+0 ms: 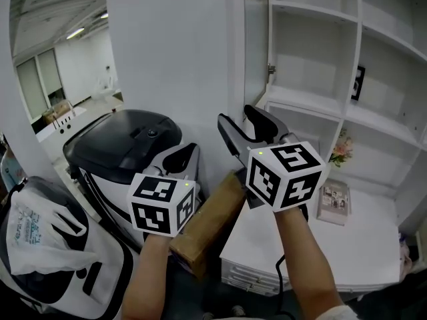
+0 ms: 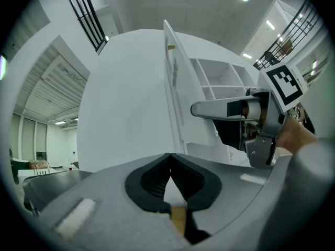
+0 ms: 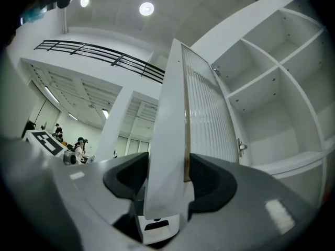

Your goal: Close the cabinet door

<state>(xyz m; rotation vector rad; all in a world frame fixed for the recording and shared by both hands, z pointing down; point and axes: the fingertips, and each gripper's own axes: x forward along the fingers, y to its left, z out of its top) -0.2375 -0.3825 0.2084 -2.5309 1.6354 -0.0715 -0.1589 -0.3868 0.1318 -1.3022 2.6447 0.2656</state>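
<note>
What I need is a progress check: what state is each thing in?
Cabinet door: open.
Right claw: closed on the door's edge.
Left claw: shut, empty.
Bin: lid down.

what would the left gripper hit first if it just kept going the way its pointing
Most likely the cabinet door: the left gripper, jaws shut, points at its white outer face, just beside the free edge. Nothing shows in between; how far off the door stands is unclear.

Cabinet door (image 1: 167, 45) edge between the right gripper's (image 1: 235, 115) jaws — shelves (image 1: 313, 102) right of it, left gripper (image 1: 190, 151) left.
</note>
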